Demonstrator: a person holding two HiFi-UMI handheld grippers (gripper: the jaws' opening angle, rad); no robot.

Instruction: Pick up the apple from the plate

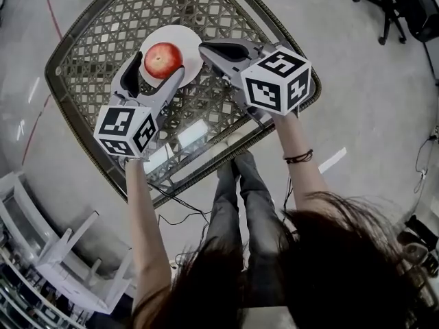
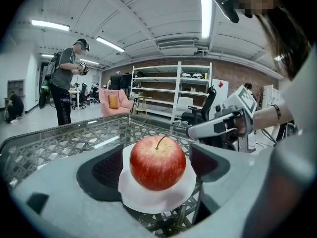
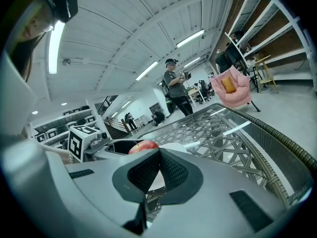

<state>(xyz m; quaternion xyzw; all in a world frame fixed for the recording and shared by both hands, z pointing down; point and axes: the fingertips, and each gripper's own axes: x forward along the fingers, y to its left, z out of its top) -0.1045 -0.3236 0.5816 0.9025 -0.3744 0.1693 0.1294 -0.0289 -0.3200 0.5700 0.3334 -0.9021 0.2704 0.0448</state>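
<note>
1. The left tongs (image 1: 159,64) stand wide apart around the apple (image 1: 163,59). Their dark pads (image 2: 106,170) flank the fruit on either side and neither presses on it. The placement reads as the set-up for a grip, with only the closing left to do.
2. The right tongs (image 1: 204,48) are shut together on nothing. Their tips lie at the rim of the plate (image 1: 191,41), on the side away from the left tongs. They appear to be kept out of the way so that the left side can take the fruit alone.
3. The apple sits upright near the middle of the small white plate, which lies on the glass-topped lattice surface (image 1: 96,40). By this picture the lift has not begun.
4. The fruit is round and glossy, mostly red with yellowish streaks near the top. Its thin stem (image 2: 161,142) points up.
5. The apple looks firm and smooth, so the pads would likely need to meet its widest part to keep it from slipping. The plate looks shallow and light, and may shift if the tongs drag across it.
</note>
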